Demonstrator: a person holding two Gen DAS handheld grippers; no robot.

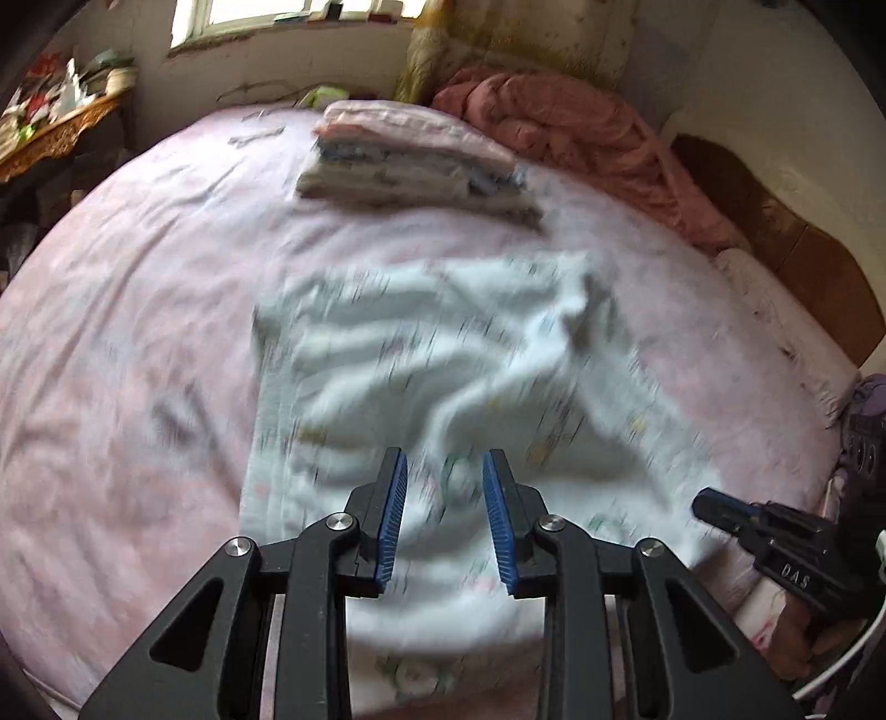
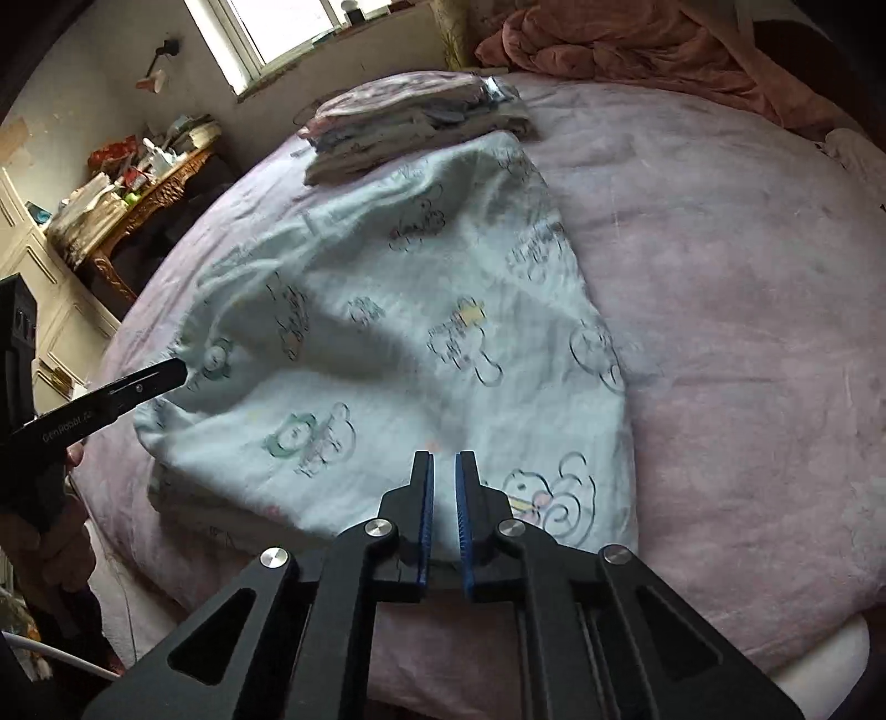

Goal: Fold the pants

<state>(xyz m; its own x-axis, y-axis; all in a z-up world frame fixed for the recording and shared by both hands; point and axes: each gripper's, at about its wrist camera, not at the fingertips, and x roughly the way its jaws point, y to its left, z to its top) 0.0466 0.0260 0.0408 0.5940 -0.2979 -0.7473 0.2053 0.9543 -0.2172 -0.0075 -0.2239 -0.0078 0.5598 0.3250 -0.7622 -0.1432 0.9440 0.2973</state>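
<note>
Pale blue pants point(image 2: 387, 332), one pair, printed with cartoon bears, lie crumpled across the middle of the pink sheet point(image 2: 720, 332); in the left wrist view they fill the centre, blurred.

Stack point(image 2: 410, 122) of folded clothes, one, upper centre of both views, just past the far end of the pants.

Pink quilt point(image 1: 565, 127), one, bunched at upper right, well apart from the pants.

Side table point(image 2: 149, 188), one, carved wood, cluttered, at upper left of the right wrist view.

Window point(image 2: 288, 27), one, top of frame.

Grippers, two, black with blue pads.
- Left gripper point(image 1: 444, 515): jaws narrowly apart above the near part of the pants. From the right wrist view its tip meets the gathered cloth at the pants' left edge; whether cloth is pinched cannot be told.
- Right gripper point(image 2: 443, 518): jaws nearly closed, a thin gap between the pads, over the near edge of the pants; no cloth seen between them. In the left wrist view it shows at lower right, at the pants' edge.
</note>
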